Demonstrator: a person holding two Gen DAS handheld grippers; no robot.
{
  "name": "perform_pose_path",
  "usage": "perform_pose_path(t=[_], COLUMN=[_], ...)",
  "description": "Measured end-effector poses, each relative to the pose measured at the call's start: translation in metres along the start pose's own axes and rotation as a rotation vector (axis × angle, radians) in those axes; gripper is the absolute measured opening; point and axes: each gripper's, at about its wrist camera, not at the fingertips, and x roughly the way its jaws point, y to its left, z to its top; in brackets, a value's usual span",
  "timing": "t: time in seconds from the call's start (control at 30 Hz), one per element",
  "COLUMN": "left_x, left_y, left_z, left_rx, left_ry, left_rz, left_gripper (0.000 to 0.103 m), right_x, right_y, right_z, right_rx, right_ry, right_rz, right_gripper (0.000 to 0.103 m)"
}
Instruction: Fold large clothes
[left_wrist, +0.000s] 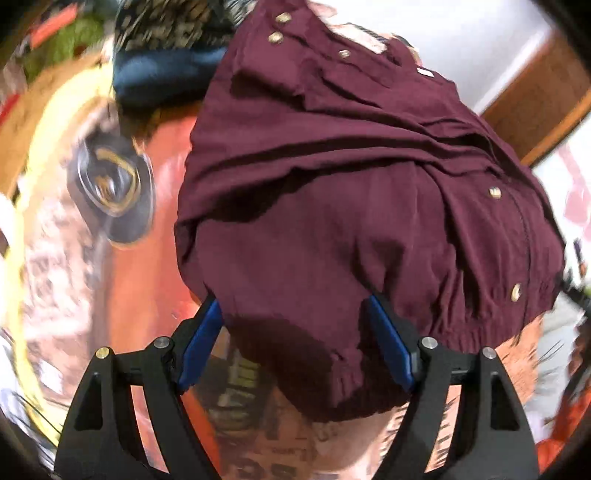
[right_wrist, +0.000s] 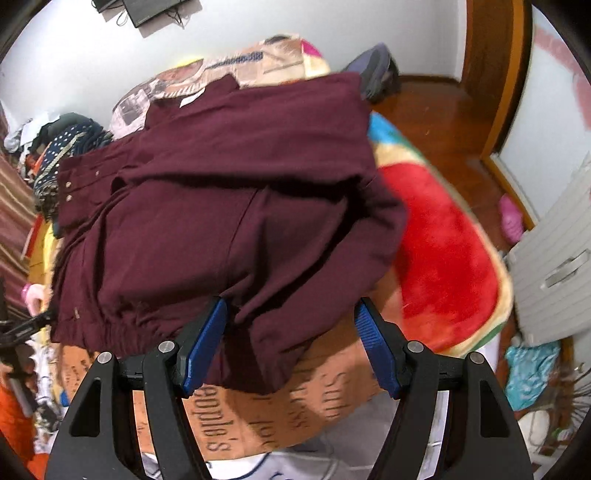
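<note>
Two black grippers with blue pads angled down over a maroon woven jacket with brass snap buttons (left_wrist: 369, 206), lying rumpled and partly folded on a bed spread with bright printed blankets. Left gripper (left_wrist: 295, 347) spread wide, elastic hem of the jacket lying between the pads, seemingly unpinched, though contact at the left pad hard to judge through the blur. Right gripper (right_wrist: 291, 347) likewise released, jaws apart around the jacket's lower corner (right_wrist: 266, 354). Beneath the garment, a red and yellow fleece blanket (right_wrist: 450, 266) and an orange printed sheet with dark lettering (right_wrist: 295, 413). Heap of dark dotted clothes (right_wrist: 70, 147) beside the jacket's far left edge, near the white wall (right_wrist: 74, 66). Polished wooden floor (right_wrist: 443, 122) beyond the bed.
</note>
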Motion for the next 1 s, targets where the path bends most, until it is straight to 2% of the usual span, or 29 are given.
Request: perform_pose_path(t=[0.13,0.2,0.33,0.37,0.4,0.43,0.47,0.5,0.57,0.67,0.8,1.0], left_x=[0.012,0.014,0.009,0.008,0.005,0.003,-0.001,-0.006,-0.013,-0.031,-0.066,-0.111], left_y=[0.014,0.015,0.008,0.007,0.004,0.002,-0.001,-0.005,-0.014,-0.032,-0.055,-0.075], left_z=[-0.001,-0.004,-0.007,-0.005,-0.004,-0.002,0.0,0.002,0.01,0.018,0.034,0.071], left_rx=[-0.145,-0.169,-0.147,-0.141,-0.131,-0.117,-0.104,-0.084,-0.043,0.049,0.137,0.195], left_ry=[0.069,0.062,0.048,0.048,0.046,0.041,0.033,0.022,-0.007,-0.075,-0.191,-0.356], left_rz=[-0.176,-0.195,-0.184,-0.186,-0.188,-0.189,-0.18,-0.172,-0.164,-0.108,-0.099,-0.112], left_gripper=[0.079,0.079,0.077,0.072,0.069,0.06,0.05,0.045,0.029,0.017,0.013,0.011], right_x=[0.009,0.012,0.015,0.014,0.012,0.011,0.009,0.007,-0.001,-0.011,-0.026,-0.058], right_y=[0.0,0.001,0.002,0.002,0.003,0.004,0.006,0.009,0.017,0.017,0.02,0.037], right_z=[0.001,-0.002,-0.005,-0.005,-0.006,-0.006,-0.006,-0.006,-0.003,0.006,0.026,0.066], right_rx=[0.02,0.032,0.068,0.077,0.082,0.082,0.075,0.057,0.005,0.035,0.042,-0.049], right_ry=[0.025,0.024,0.027,0.024,0.018,0.017,0.012,0.002,-0.031,-0.082,-0.142,-0.288], right_rz=[0.045,0.066,0.11,0.122,0.153,0.173,0.163,0.145,0.114,0.12,0.157,0.197], right_gripper=[0.068,0.068,0.068,0.066,0.06,0.056,0.05,0.039,0.023,0.016,0.013,0.012])
